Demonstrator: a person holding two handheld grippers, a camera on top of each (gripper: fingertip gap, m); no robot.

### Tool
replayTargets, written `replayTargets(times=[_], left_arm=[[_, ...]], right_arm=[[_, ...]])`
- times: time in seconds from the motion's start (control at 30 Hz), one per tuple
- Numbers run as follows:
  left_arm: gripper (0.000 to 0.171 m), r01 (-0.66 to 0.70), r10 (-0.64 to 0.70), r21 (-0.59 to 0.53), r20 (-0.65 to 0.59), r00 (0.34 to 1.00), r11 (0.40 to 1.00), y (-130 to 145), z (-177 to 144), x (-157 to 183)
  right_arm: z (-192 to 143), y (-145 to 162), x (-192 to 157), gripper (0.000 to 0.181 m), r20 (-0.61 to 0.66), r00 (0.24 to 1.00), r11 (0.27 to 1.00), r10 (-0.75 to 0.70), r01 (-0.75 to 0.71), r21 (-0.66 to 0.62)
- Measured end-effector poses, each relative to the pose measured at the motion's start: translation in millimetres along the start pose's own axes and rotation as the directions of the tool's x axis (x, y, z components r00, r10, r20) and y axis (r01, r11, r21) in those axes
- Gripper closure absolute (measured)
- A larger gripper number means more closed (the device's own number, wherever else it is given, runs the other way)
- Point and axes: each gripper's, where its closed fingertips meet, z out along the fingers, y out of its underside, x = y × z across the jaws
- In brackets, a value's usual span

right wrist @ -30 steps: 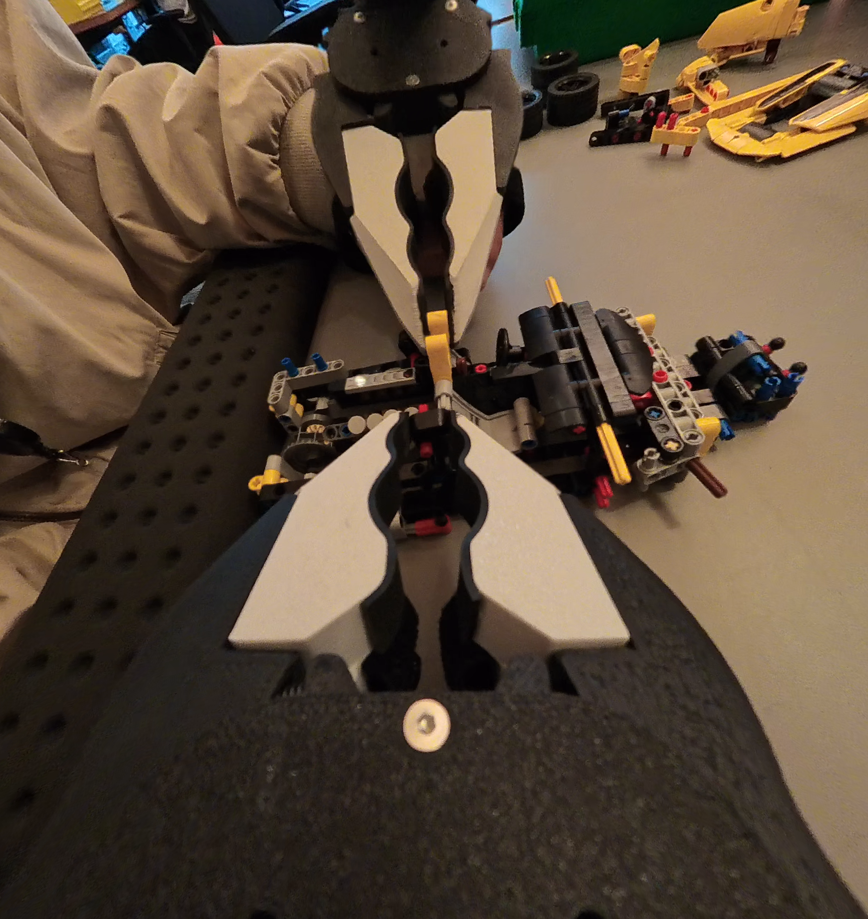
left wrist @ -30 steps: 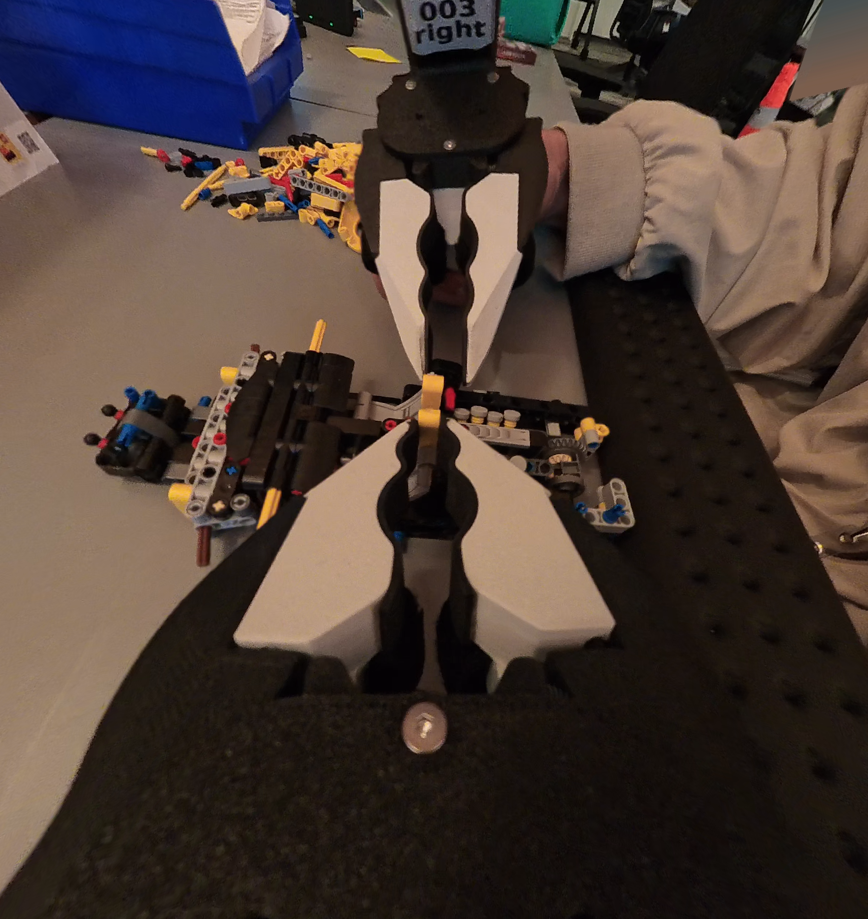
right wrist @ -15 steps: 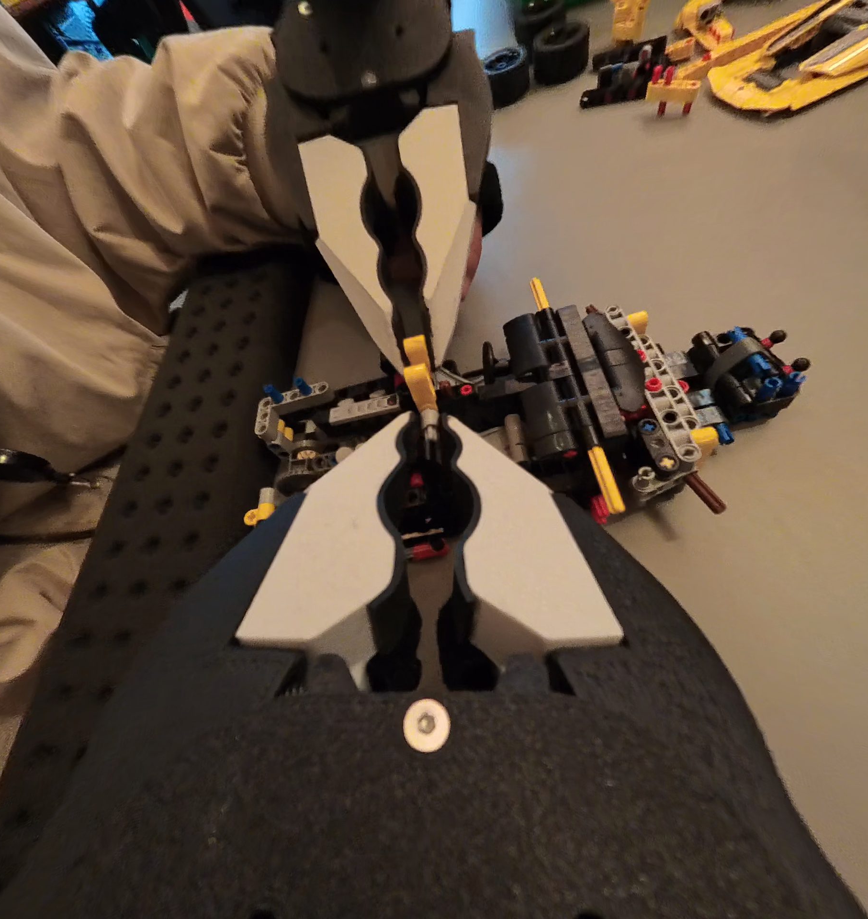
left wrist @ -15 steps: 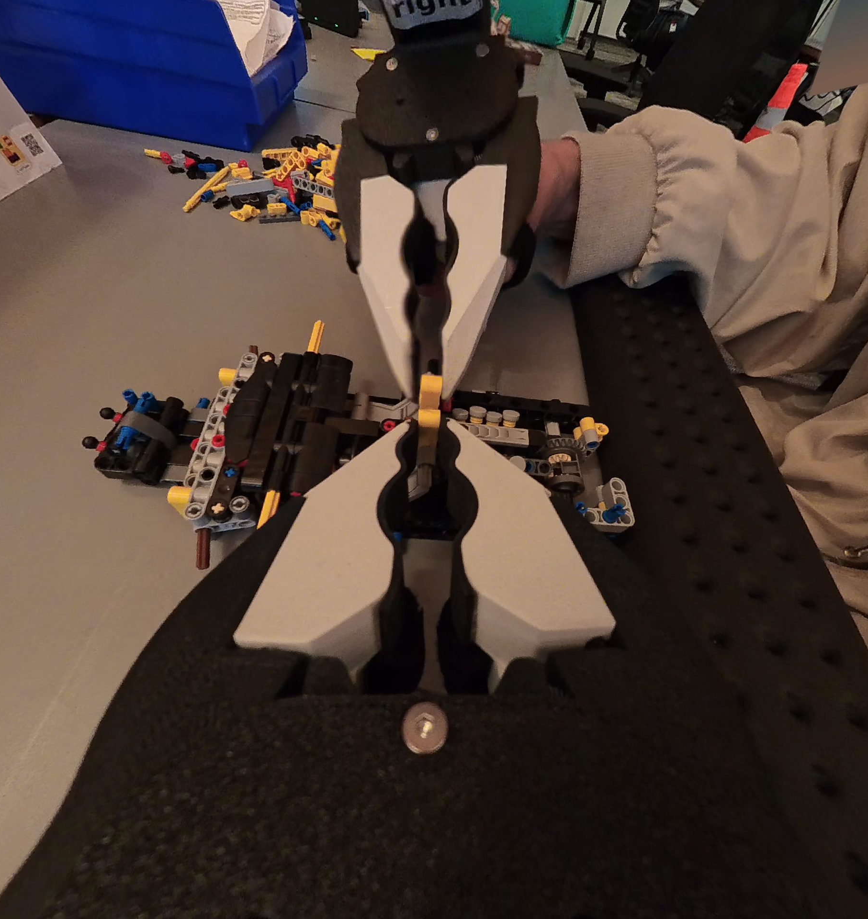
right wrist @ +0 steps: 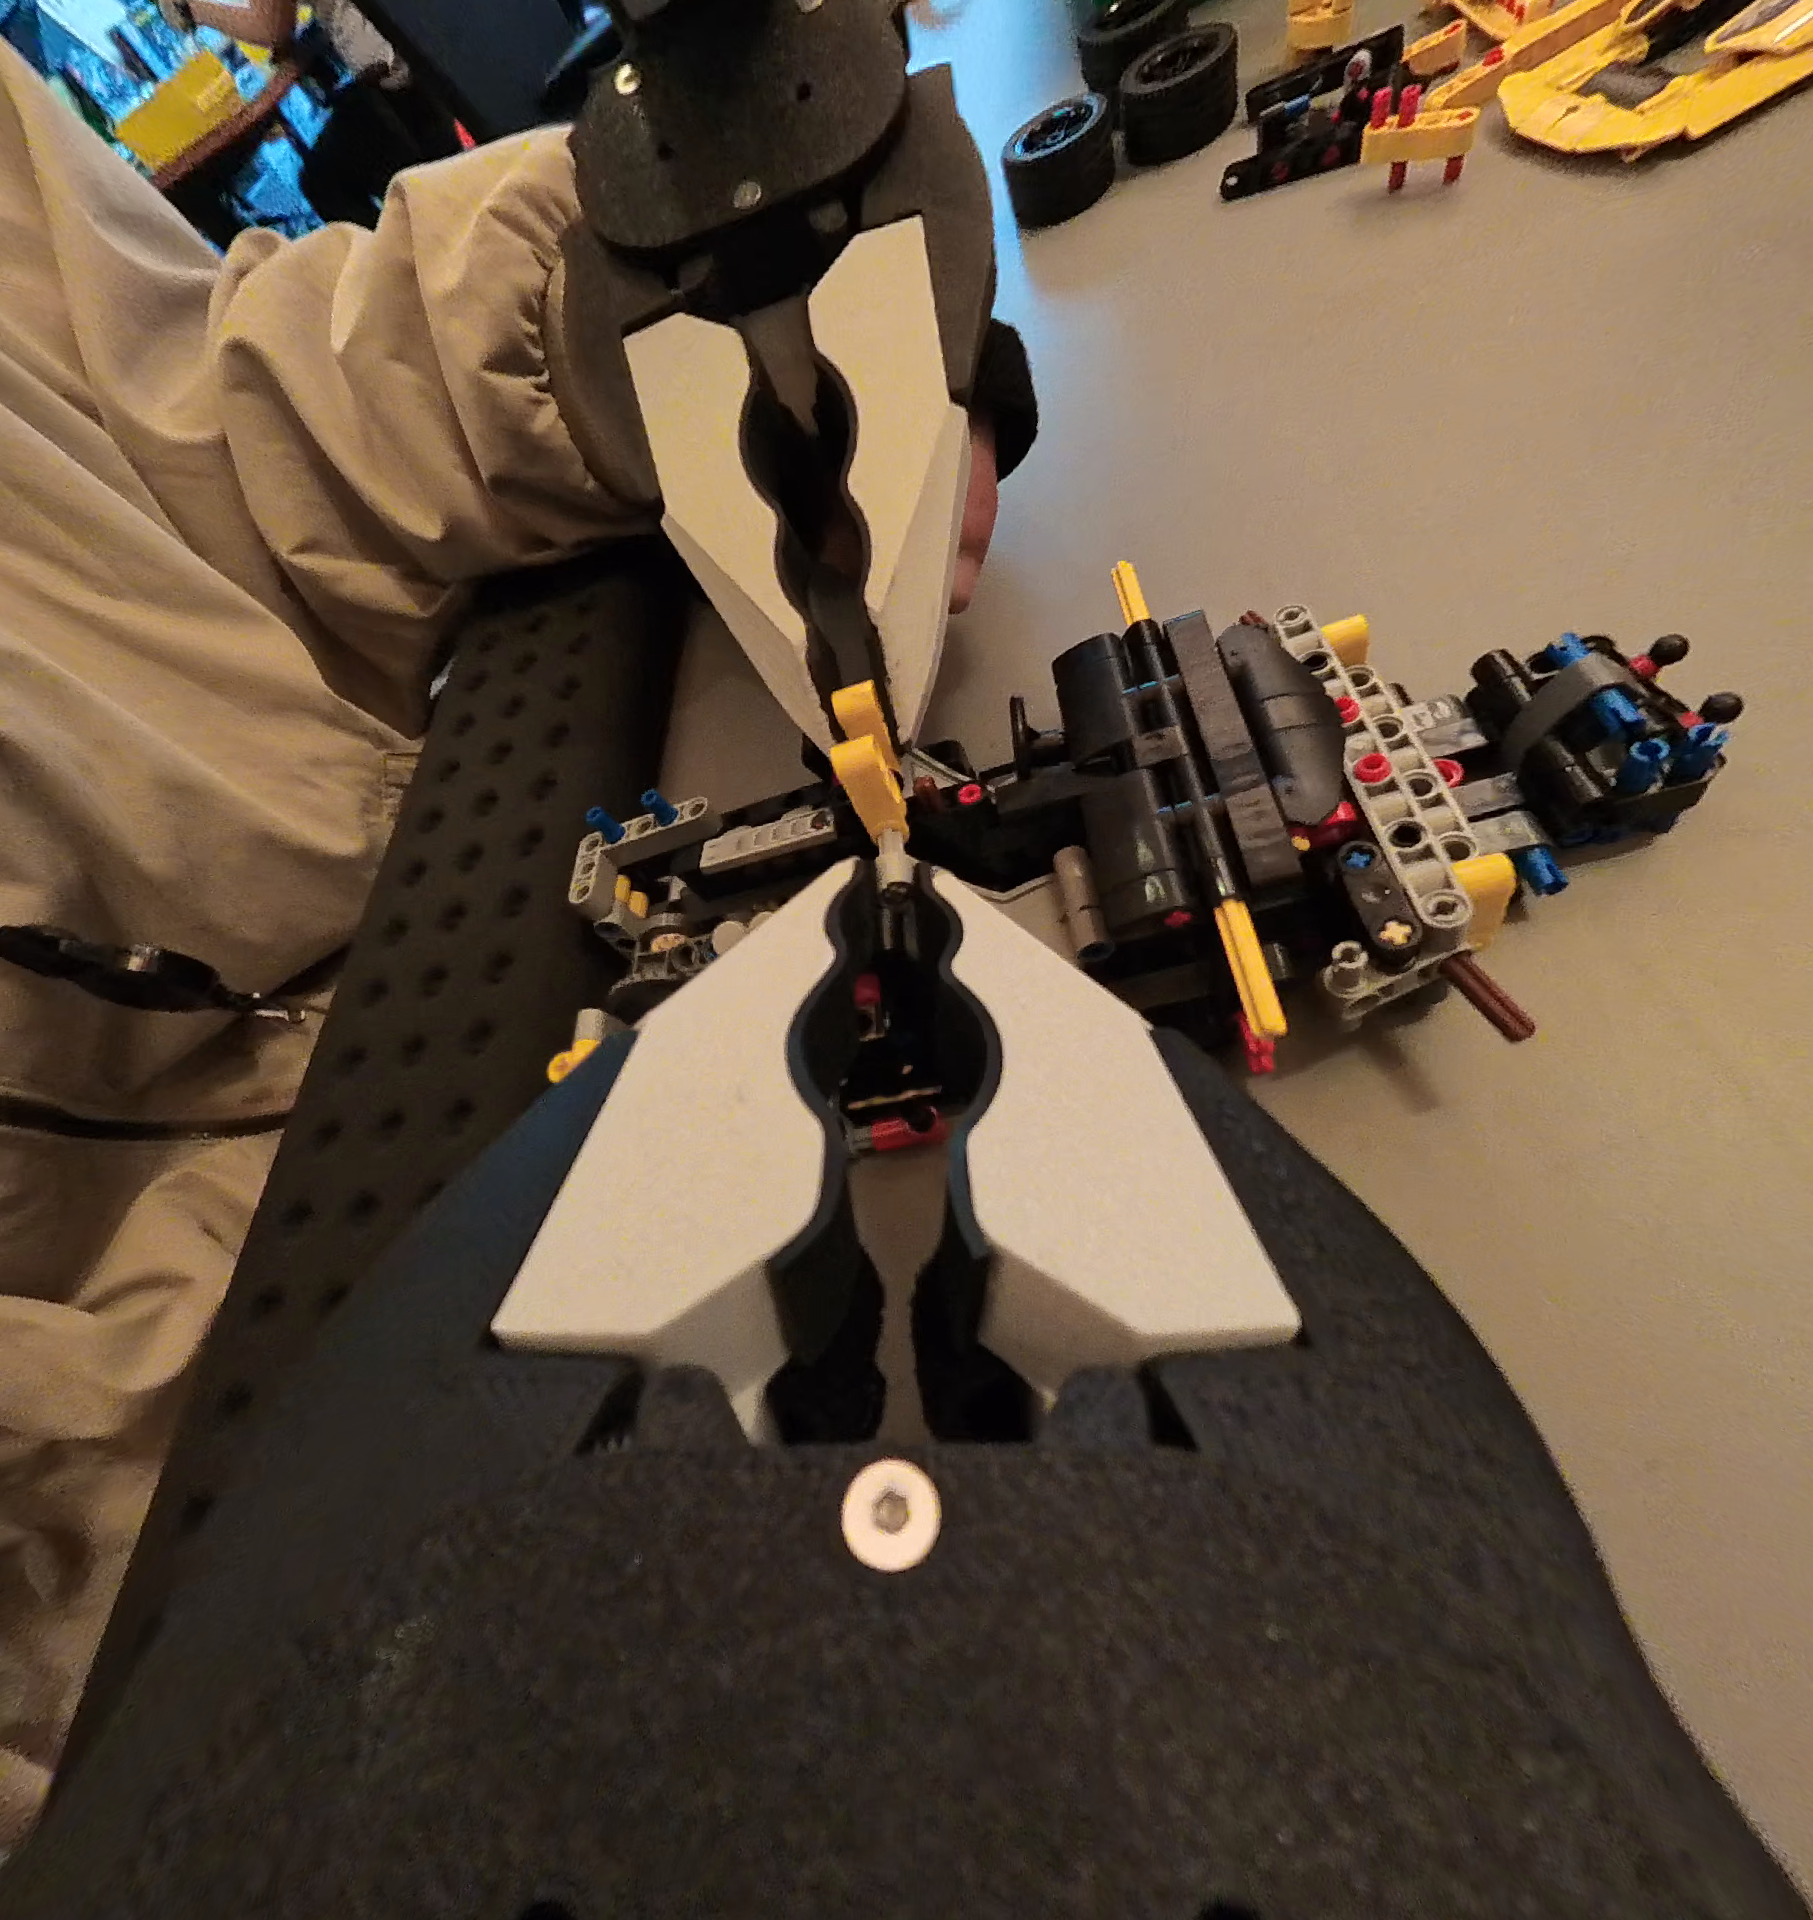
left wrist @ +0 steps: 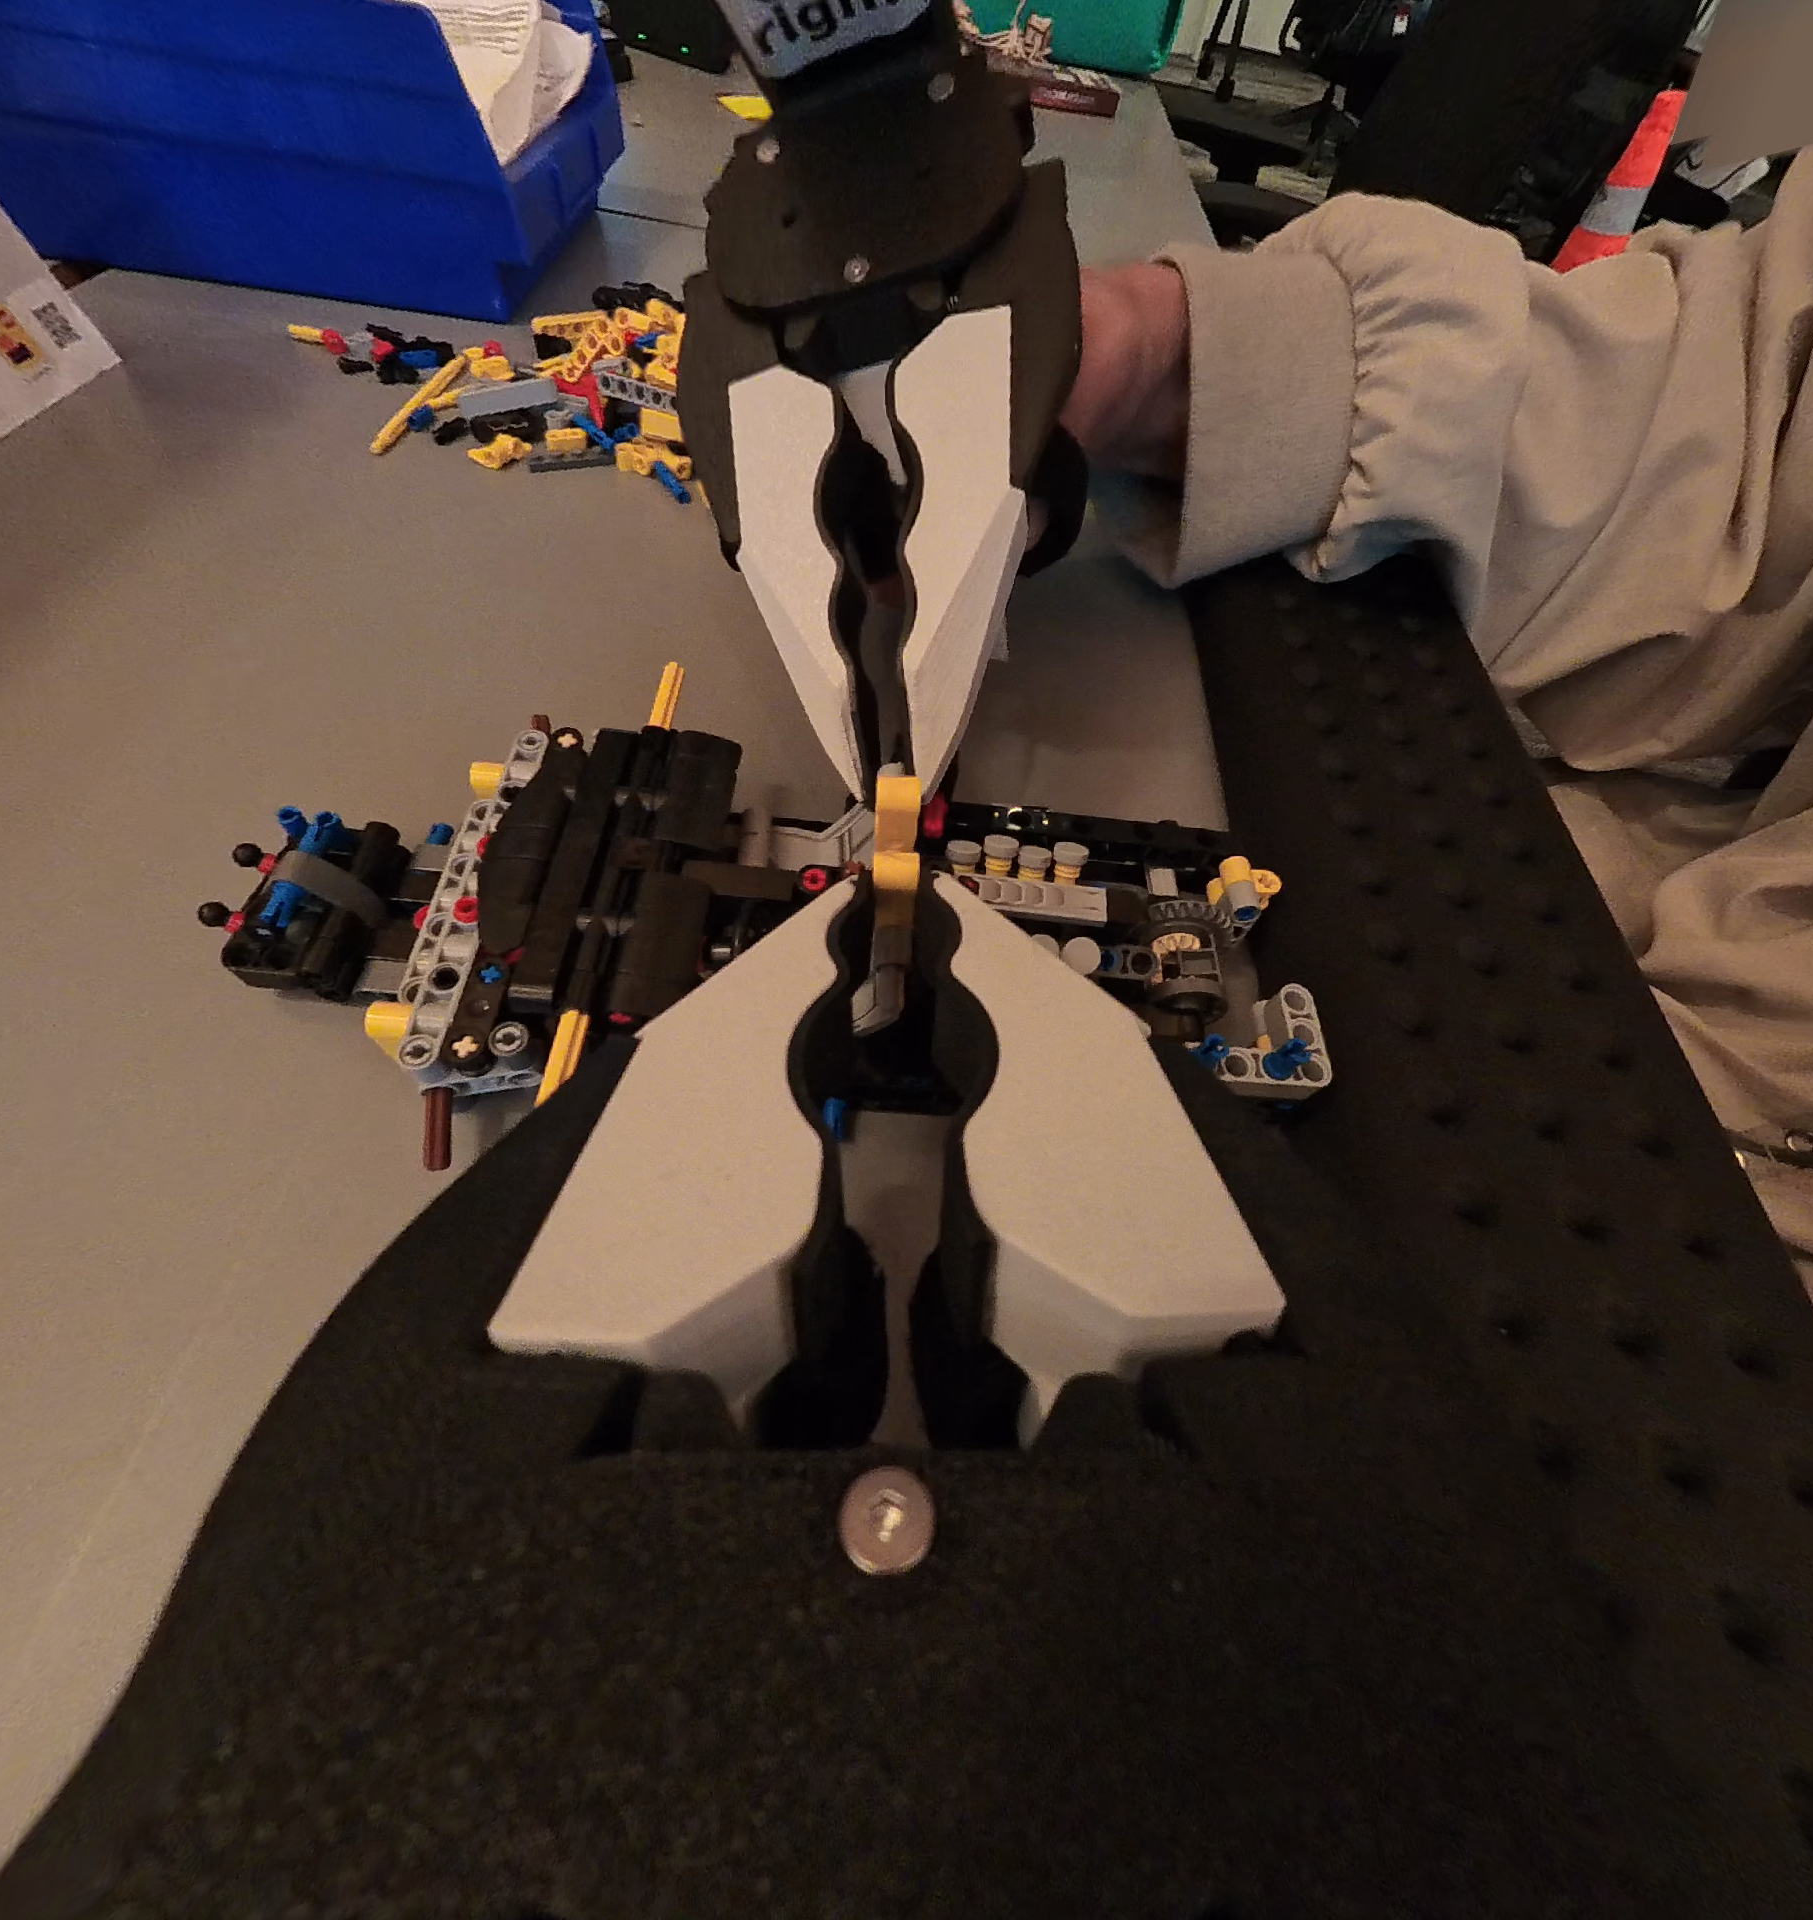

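A small yellow connector [left wrist: 895, 831] with a grey pin on it is pinched from both ends, just above a black and grey brick-built chassis [left wrist: 611, 894] lying on the grey table. My left gripper [left wrist: 891, 891] is shut on its near end. My right gripper [left wrist: 894, 781] comes from the far side, tilted, and is shut on the other end. In the right wrist view my right gripper [right wrist: 886, 878] holds the grey pin, the yellow connector [right wrist: 866, 774] sits beyond it, and the left gripper [right wrist: 860, 727] pinches its far end. The chassis [right wrist: 1245, 790] lies to the right there.
A black perforated mat [left wrist: 1504, 935] lies by the chassis, with the person's beige sleeve [left wrist: 1504, 416] over it. Loose small bricks [left wrist: 549, 405] and a blue bin [left wrist: 258, 135] are at the back. Black wheels [right wrist: 1120, 114] and yellow body panels [right wrist: 1660, 73] lie far off. Left and right tips are no more than a few centimetres apart.
The right gripper has risen and tilted while both stay pinched on the yellow connector, which now leans. The chassis has not moved.
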Motion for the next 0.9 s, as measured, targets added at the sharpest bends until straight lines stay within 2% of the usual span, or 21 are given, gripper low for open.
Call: replayTargets(times=[0.13,0.17,0.3,0.37,0.43,0.53,0.73,0.9], left_arm=[[0.163,0.011,-0.011,0.003,0.0,1.0,1.0,0,0,0],[0.163,0.011,-0.011,0.002,0.002,1.0,1.0,0,0,0],[0.163,0.013,-0.013,0.003,0.008,1.0,1.0,0,1,0],[0.163,0.017,-0.017,0.004,0.006,1.0,1.0,0,1,0],[0.163,0.022,-0.022,0.004,0.003,1.0,1.0,-1,1,0],[0.163,0.009,-0.009,0.001,0.005,1.0,1.0,0,1,1],[0.163,-0.024,0.024,-0.001,-0.002,1.0,1.0,1,-1,2],[0.163,0.003,-0.003,-0.003,-0.008,1.0,1.0,1,1,1]], right_arm=[[-1,-1,-1,0.174,0.054,0.995,0.996,0.081,-0.083,0.042],[-4,0,0,0.169,0.055,0.995,0.995,0.085,-0.087,0.039],[-17,-2,1,0.153,-0.042,0.998,0.995,-0.046,0.049,0.085],[-9,5,-4,0.148,-0.057,0.993,0.993,-0.1,0.103,0.051],[0,15,-3,0.148,-0.076,0.989,0.992,-0.129,0.128,-0.018],[0,15,2,0.162,-0.129,0.977,0.985,-0.17,0.165,-0.05],[-3,14,-2,0.167,-0.067,0.986,0.988,-0.156,0.156,-0.004],[-3,15,-1,0.167,-0.04,0.997,0.997,-0.072,0.072,-0.003]])
